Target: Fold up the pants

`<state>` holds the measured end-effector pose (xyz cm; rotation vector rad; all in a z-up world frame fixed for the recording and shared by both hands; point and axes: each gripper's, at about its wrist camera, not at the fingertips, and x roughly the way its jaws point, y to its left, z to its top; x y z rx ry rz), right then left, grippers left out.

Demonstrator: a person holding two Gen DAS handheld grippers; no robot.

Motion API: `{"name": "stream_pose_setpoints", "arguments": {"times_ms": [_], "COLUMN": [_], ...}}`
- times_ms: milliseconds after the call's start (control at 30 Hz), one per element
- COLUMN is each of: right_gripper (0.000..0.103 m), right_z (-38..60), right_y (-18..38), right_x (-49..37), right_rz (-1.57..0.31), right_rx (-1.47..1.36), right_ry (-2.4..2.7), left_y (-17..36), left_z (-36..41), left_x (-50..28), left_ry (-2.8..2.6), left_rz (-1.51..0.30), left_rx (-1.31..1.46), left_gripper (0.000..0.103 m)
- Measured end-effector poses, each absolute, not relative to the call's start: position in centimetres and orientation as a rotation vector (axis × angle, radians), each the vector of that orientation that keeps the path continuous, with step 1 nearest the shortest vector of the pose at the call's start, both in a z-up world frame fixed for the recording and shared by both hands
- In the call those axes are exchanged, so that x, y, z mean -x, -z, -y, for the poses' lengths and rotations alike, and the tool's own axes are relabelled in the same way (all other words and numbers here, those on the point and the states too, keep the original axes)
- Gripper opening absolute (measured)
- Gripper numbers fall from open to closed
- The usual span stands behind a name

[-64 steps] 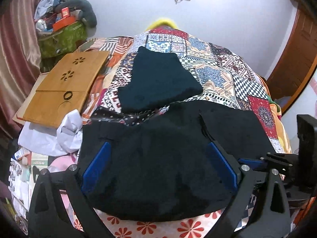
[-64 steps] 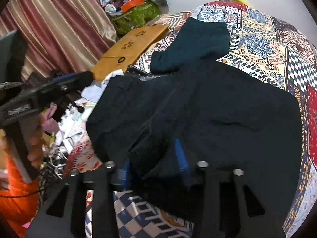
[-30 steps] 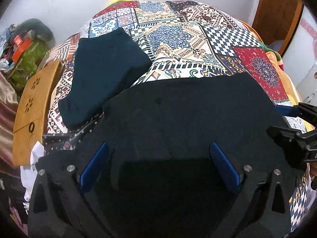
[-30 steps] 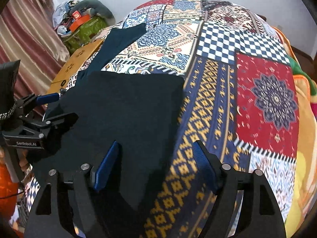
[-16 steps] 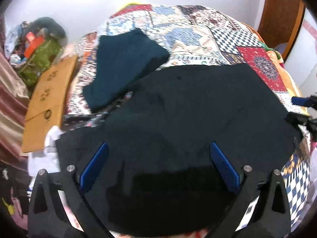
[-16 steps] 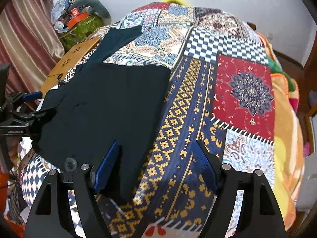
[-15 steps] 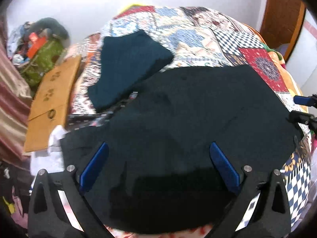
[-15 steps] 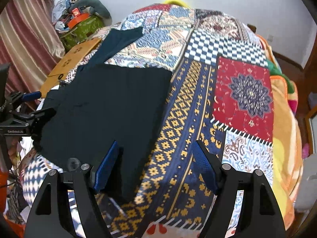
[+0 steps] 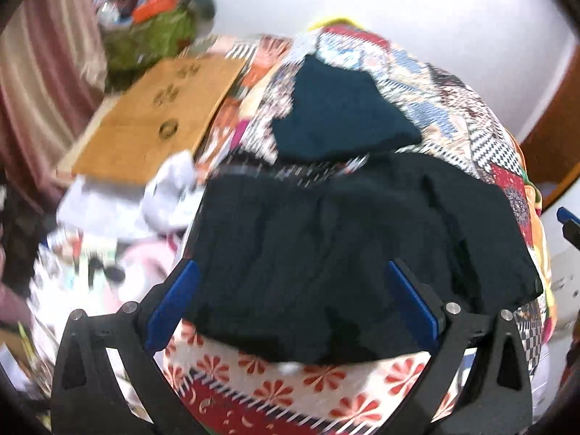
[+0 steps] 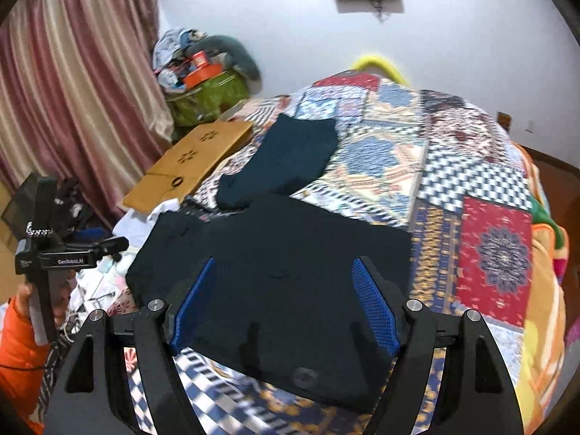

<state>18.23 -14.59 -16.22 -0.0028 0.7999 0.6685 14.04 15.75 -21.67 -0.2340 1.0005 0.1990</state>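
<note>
Left gripper [image 9: 290,282]: jaws spread wide, nothing between the blue ribbed pads; black frame w/ round metal bolts. It hangs above the near edge of the black pants [image 9: 348,253], apart from the cloth. Right gripper [image 10: 282,290]: jaws likewise apart, empty; pads show a fine blue grid texture. Not touching fabric as far as can be seen.

Pants: matte black, soft woven cloth, folded into a broad, roughly rectangular slab w/ shallow creases. Lie flat on the patchwork bedspread [image 10: 471,181], straight ahead of both tools and under their tips. In right wrist view [image 10: 275,253] a round button or rivet shows near the closest hem. Left edge reaches the bed's side; exact fold layers can't be told, cloth too dark.

Beyond pants, further fwd: second garment, dark teal folded piece [image 9: 337,116], thicker look, trapezoid outline, its near edge just beside or slightly overlapping the pants — can't tell which.

Left of tools: tan wooden lap board [image 9: 156,116] w/ paw-shaped cutouts and a round hole, flat, smooth. White crumpled cloth [image 9: 166,192] betw. board and pants. Left view blurred on that side.

Bedspread: printed cotton-like quilt, checks, medallions, red florals at near edge.
</note>
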Motion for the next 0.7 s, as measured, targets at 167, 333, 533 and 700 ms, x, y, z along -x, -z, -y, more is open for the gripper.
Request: {"name": "stream_pose_setpoints", "arguments": {"times_ms": [167,333,533,700], "right_gripper": [0.074,0.074,0.074,0.074], "right_z": [11.0,9.3,9.4,9.5], "right_y": [19.7,23.3,23.6,23.6], "right_x": [-18.7,-18.6,-18.2,-18.1], "right_rz": [-0.878,-0.948,-0.954,-0.95], "right_rx": [0.063,0.179,0.222,0.209], "right_ry": [-0.709,-0.688,-0.713,-0.714], "left_y": [25.2,29.1,31.9,32.6], "left_z": [-17.9,-19.0,-19.6,-20.3], "left_x": [-11.9,-10.2,-9.6,-10.1], "left_ry": [-0.197,-0.167,-0.092,-0.04], "left_rz": [-1.077,-1.175,-1.187,-1.115], "left_rx": [0.352,0.535,0.76,0.904], "left_gripper": [0.103,0.103,0.103,0.103]}}
